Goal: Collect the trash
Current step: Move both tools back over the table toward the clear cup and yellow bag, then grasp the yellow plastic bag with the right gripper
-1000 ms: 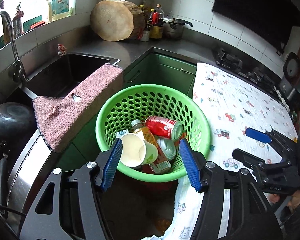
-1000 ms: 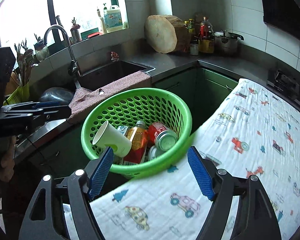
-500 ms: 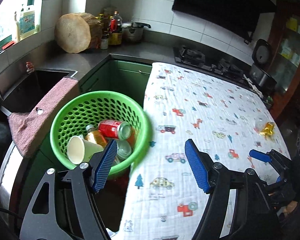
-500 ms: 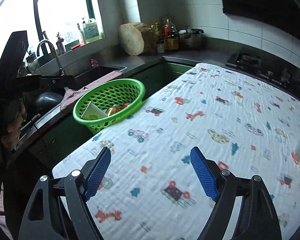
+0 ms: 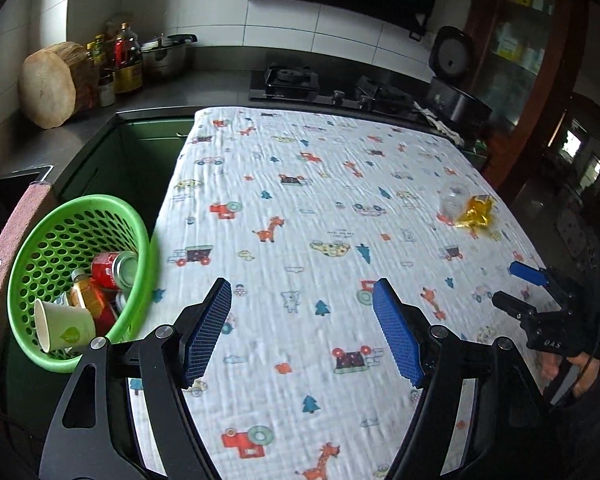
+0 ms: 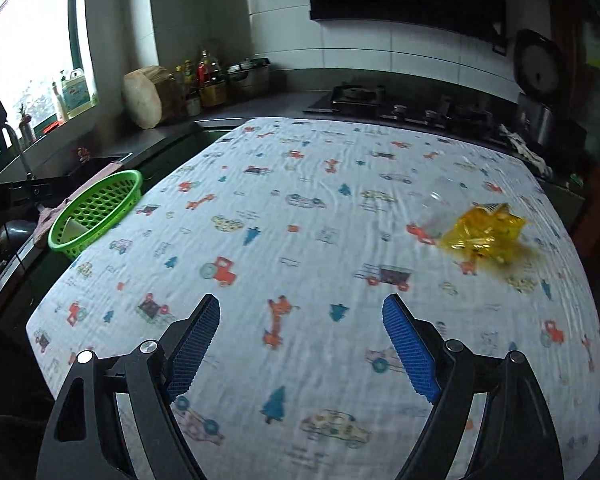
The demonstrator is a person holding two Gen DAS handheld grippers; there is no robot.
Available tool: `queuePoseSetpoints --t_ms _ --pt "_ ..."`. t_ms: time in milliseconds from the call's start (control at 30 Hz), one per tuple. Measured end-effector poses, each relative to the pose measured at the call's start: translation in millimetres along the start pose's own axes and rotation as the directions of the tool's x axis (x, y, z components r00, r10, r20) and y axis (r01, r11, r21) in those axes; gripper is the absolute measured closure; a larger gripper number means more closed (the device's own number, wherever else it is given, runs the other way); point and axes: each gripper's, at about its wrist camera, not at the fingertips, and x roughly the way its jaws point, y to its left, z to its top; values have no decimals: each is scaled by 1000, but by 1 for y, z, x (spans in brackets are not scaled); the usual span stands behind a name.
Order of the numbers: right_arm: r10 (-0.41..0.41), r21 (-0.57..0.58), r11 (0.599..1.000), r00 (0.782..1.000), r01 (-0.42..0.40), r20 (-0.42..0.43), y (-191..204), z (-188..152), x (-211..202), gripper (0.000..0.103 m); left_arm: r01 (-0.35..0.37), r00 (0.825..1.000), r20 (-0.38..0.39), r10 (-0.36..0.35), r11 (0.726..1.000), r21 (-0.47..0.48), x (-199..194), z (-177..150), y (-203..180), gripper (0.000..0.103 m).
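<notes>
With both my left tongs [image 5: 302, 328] and right tongs [image 6: 300, 346] spread wide and empty, I judge I'm between pickups: next I reach the right pair to the yellow wrapper [image 6: 482, 234] and clear cup [image 6: 440, 204] on the worktop's [image 6: 300, 208] far right, well apart from the green basket [image 6: 96, 210] at its left edge.

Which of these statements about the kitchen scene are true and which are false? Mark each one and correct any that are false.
1. Both grippers are open and hold nothing. True: the left gripper and the right gripper both show a wide, bare gap.
2. The green basket is empty. False: it holds a paper cup, a red can and a bottle.
3. A yellow wrapper lies on the printed cloth. True.
4. The wrapper lies inside the basket. False: it lies on the cloth, far across from the basket.
5. A red tractor is printed on the cloth. True.
</notes>
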Motion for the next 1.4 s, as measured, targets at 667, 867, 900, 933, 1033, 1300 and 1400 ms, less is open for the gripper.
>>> queuePoseSetpoints --t_ms 667,867,900,933,1033,1300,1400 --pt "-186 275 945 983 177 8 -116 28 38 22 65 998 -26 -65 998 13 43 29 -41 30" --pt "-199 287 939 980 187 11 -125 40 56 21 68 997 -32 -67 997 41 54 37 -53 30" --pt "-198 275 943 980 187 16 -123 43 58 21 65 997 -34 -63 997 45 56 37 -54 30" --pt "-207 247 949 978 195 22 -119 45 59 21 63 997 -37 -61 997 46 58 38 -54 30" --pt "-221 158 964 974 212 45 -107 55 62 21 56 997 -49 -54 997 45 63 37 -52 30" --pt "-188 -16 982 982 189 36 -93 79 82 23 54 996 -70 -52 998 30 76 38 -46 30" --pt "-203 -77 976 979 203 12 -90 86 97 26 54 996 -78 -52 998 26 81 37 -44 30"
